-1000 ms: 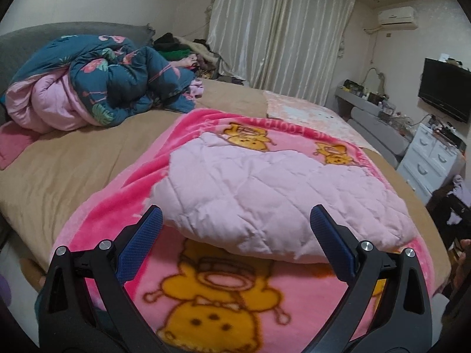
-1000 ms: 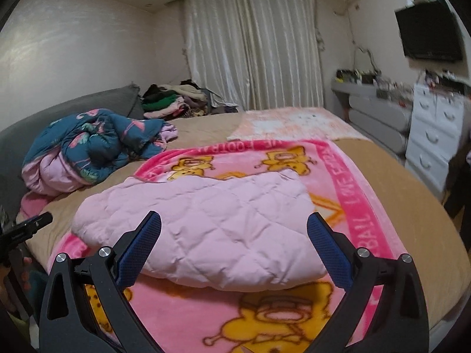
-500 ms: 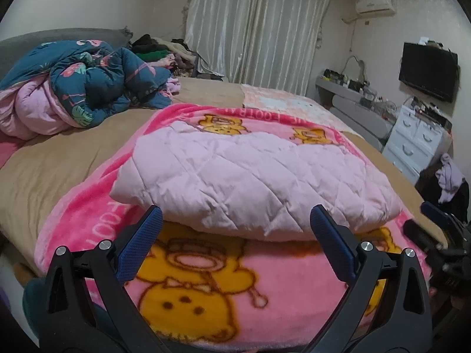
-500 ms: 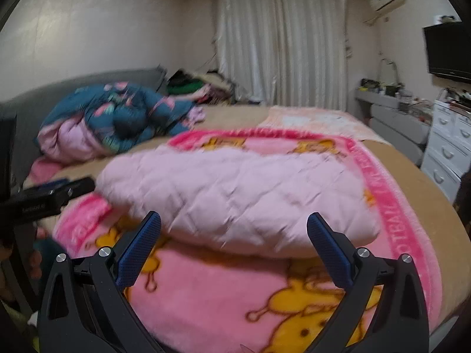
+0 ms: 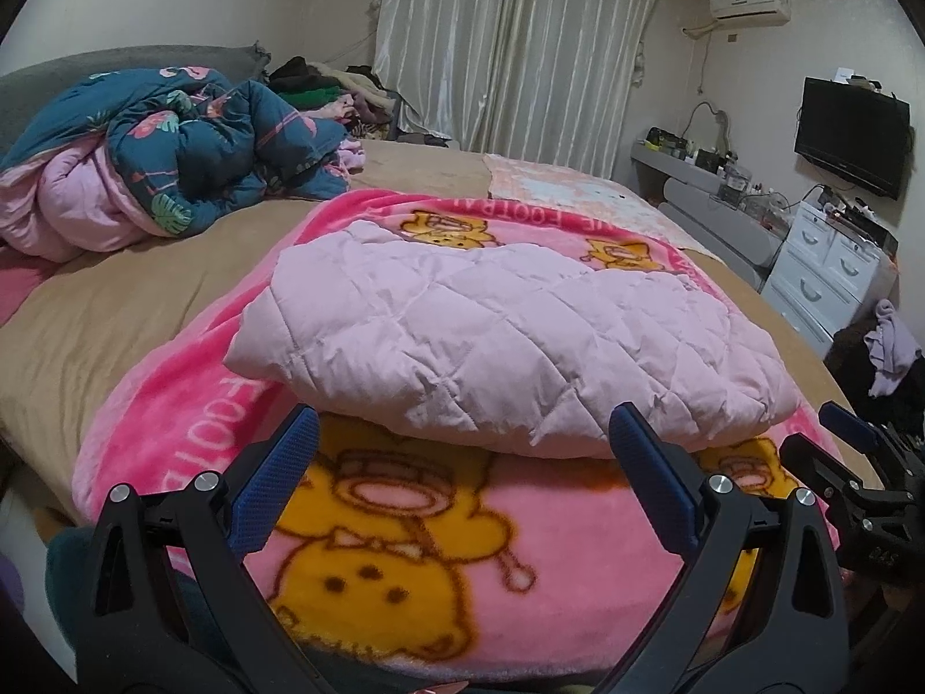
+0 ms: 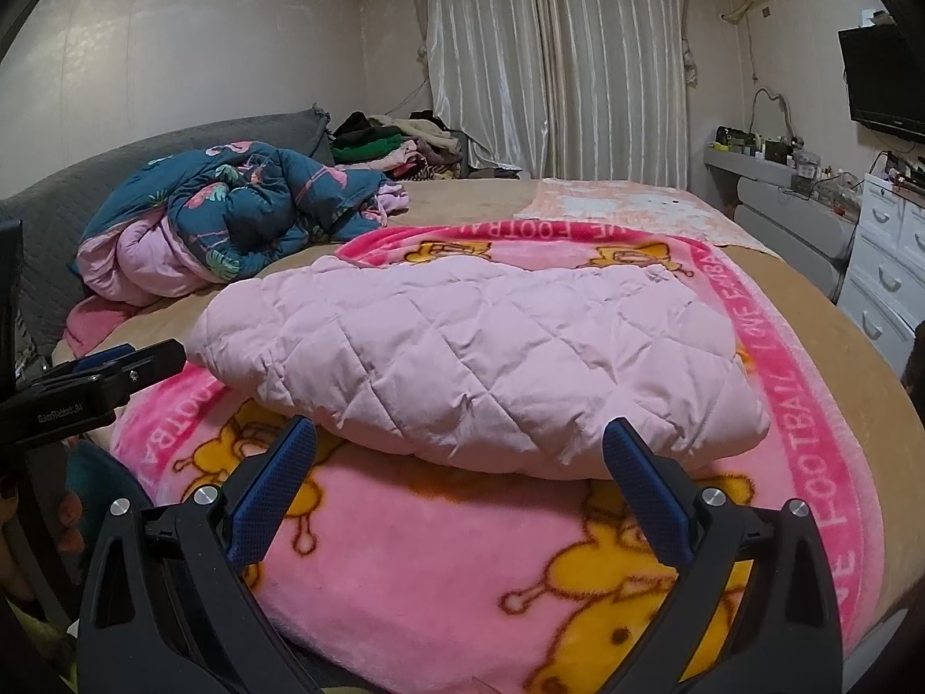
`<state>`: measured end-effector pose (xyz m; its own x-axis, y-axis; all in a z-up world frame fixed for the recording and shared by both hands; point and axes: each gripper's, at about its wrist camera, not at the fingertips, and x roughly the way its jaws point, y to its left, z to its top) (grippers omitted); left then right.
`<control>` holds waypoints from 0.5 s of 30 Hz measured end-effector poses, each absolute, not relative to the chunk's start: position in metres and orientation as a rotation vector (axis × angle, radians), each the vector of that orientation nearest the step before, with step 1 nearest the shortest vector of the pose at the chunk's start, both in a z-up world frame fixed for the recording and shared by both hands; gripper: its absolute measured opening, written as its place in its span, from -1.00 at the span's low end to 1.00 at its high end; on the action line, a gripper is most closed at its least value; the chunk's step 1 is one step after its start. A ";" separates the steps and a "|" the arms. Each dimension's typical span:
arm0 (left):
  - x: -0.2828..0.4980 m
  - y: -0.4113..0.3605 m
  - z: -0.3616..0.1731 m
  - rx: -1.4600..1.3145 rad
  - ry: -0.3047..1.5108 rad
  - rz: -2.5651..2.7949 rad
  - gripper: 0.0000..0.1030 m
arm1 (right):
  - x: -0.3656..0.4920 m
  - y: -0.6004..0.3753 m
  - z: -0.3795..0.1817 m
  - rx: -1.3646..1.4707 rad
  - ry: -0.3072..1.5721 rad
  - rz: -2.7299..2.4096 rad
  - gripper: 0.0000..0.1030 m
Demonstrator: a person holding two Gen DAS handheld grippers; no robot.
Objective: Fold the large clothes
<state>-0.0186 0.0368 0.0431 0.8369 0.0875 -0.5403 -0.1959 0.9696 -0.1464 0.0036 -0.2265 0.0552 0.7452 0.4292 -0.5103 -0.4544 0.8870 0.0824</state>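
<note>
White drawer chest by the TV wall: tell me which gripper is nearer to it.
Right. The right gripper hovers at the quilted pink garment's end toward the white drawer chest; the left gripper hovers at the far end, by the teal comforter side.

this is looking like a lived-in home bedroom: a wide bed (image 5: 115, 312) is stretching ahead of the tongs, long curtains (image 5: 520, 46) are hanging beyond it, a wall tv (image 5: 850, 136) and white drawers (image 5: 832, 283) are sitting off to the right.
</note>
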 end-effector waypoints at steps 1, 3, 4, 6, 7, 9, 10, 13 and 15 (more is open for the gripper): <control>-0.019 0.037 0.043 -0.201 0.560 0.151 0.82 | 0.004 -0.227 0.055 -0.049 0.547 0.485 0.92; -0.020 0.038 0.043 -0.203 0.561 0.151 0.82 | 0.003 -0.226 0.055 -0.050 0.547 0.488 0.92; -0.020 0.038 0.043 -0.203 0.561 0.147 0.82 | 0.003 -0.226 0.055 -0.050 0.547 0.488 0.92; -0.022 0.038 0.043 -0.206 0.564 0.140 0.82 | 0.003 -0.227 0.055 -0.044 0.544 0.489 0.92; -0.022 0.039 0.042 -0.206 0.565 0.138 0.82 | 0.002 -0.227 0.056 -0.043 0.540 0.487 0.92; -0.023 0.038 0.041 -0.209 0.569 0.132 0.82 | 0.004 -0.228 0.056 -0.043 0.539 0.484 0.92; -0.023 0.038 0.041 -0.210 0.569 0.130 0.82 | 0.004 -0.227 0.056 -0.042 0.540 0.482 0.92; -0.023 0.038 0.041 -0.204 0.569 0.138 0.82 | 0.005 -0.227 0.056 -0.039 0.543 0.483 0.92; -0.022 0.037 0.041 -0.207 0.569 0.140 0.82 | 0.006 -0.227 0.055 -0.041 0.543 0.485 0.92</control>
<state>-0.0222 0.0375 0.0409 0.8335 0.0744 -0.5474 -0.1885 0.9697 -0.1552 0.0060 -0.2269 0.0550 0.7465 0.4322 -0.5059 -0.4538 0.8867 0.0880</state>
